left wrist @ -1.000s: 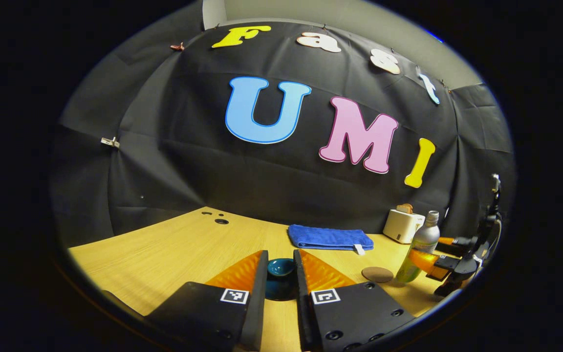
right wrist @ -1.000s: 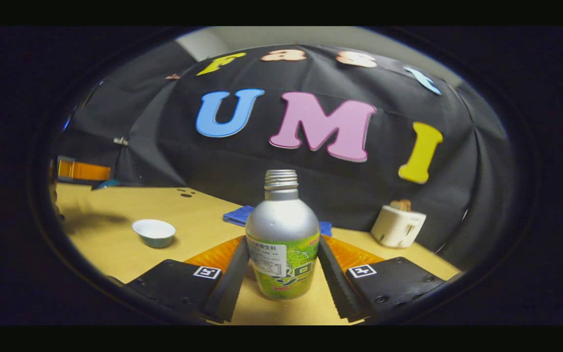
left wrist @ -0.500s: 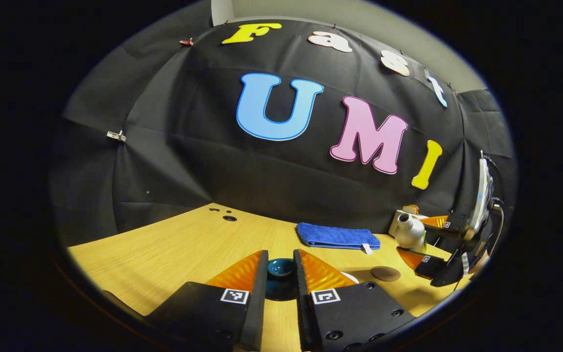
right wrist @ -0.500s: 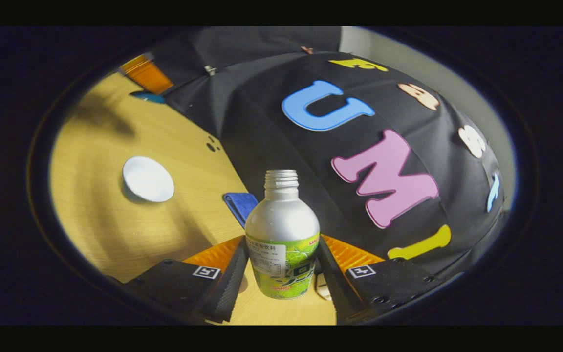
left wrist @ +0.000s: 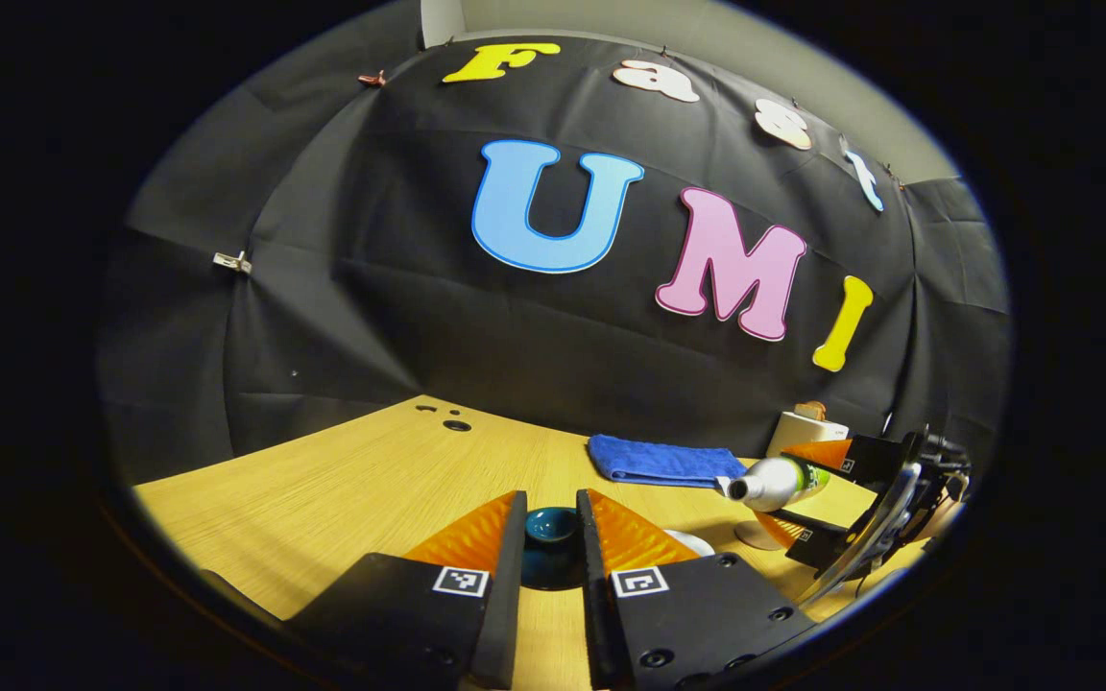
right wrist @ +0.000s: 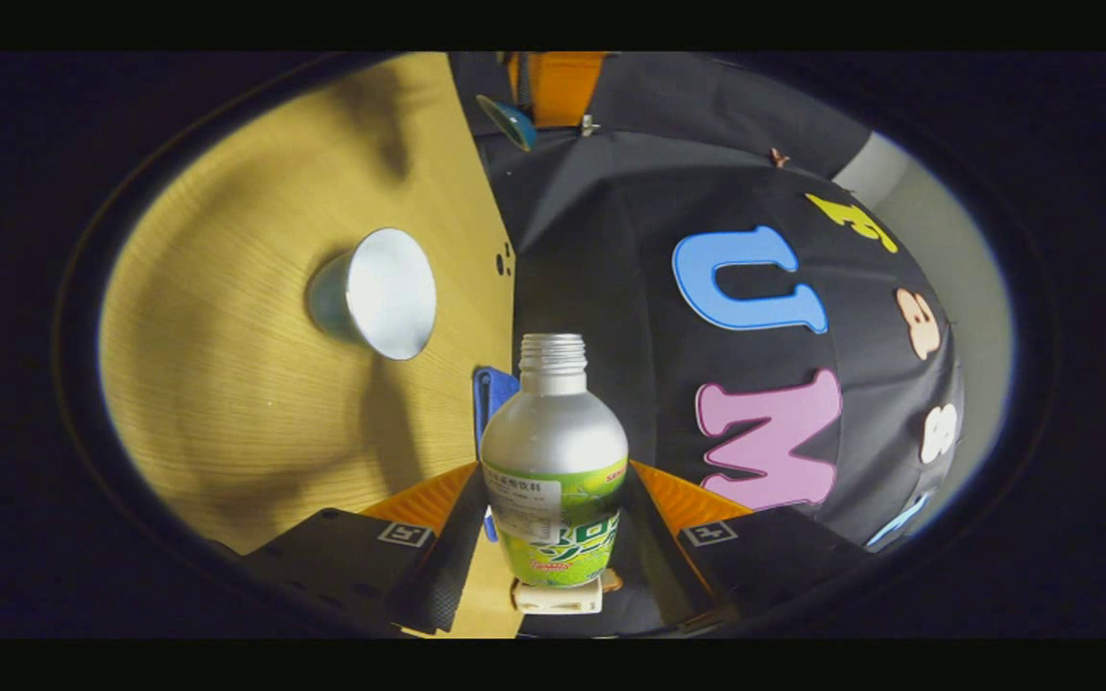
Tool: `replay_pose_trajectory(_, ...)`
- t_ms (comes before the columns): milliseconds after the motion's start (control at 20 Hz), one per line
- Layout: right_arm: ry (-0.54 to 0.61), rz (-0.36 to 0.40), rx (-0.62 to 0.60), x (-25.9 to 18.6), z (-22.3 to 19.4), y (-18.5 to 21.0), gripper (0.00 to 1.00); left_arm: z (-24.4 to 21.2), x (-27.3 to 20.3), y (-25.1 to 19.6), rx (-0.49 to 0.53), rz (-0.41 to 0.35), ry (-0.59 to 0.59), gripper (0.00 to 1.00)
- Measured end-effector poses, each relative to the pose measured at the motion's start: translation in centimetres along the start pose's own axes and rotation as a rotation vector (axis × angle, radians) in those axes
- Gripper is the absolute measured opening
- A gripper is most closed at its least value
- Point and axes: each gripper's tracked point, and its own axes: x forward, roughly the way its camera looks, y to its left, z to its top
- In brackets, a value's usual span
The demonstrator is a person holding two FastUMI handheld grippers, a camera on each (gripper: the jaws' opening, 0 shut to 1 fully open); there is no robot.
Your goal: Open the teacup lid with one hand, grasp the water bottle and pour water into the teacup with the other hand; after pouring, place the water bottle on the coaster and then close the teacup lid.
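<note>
water bottle (right wrist: pixel 554 470) silver, lime-green label | teacup lid (left wrist: pixel 551 526) dark teal | teacup (right wrist: pixel 375 296) white inside, pale blue-grey outside | towel (left wrist: pixel 661 460) blue | table (left wrist: pixel 351 485) light wood grain | gripper fingers (left wrist: pixel 473 534) orange, black bodies, black-and-white square markers | toaster (left wrist: pixel 805 430) cream

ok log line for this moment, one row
phase: pouring | left tool: shut on dark teal teacup lid | right tool: shut on silver green-label water bottle, tipped sideways | white teacup: open
</note>
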Motion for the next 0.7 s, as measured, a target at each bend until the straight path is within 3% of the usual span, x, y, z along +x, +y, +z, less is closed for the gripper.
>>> replay_pose_trajectory(400,-0.032,0.026,-0.191,0.7,1.5,1.3,0.82,0.0,0.0,0.1,0.003,0.003,0.002,0.32)
replay_pose_trajectory(700,-0.038,0.04,-0.288,1.3,1.5,1.1,0.78,-0.1,0.0,0.3,0.006,0.004,0.007,0.32)
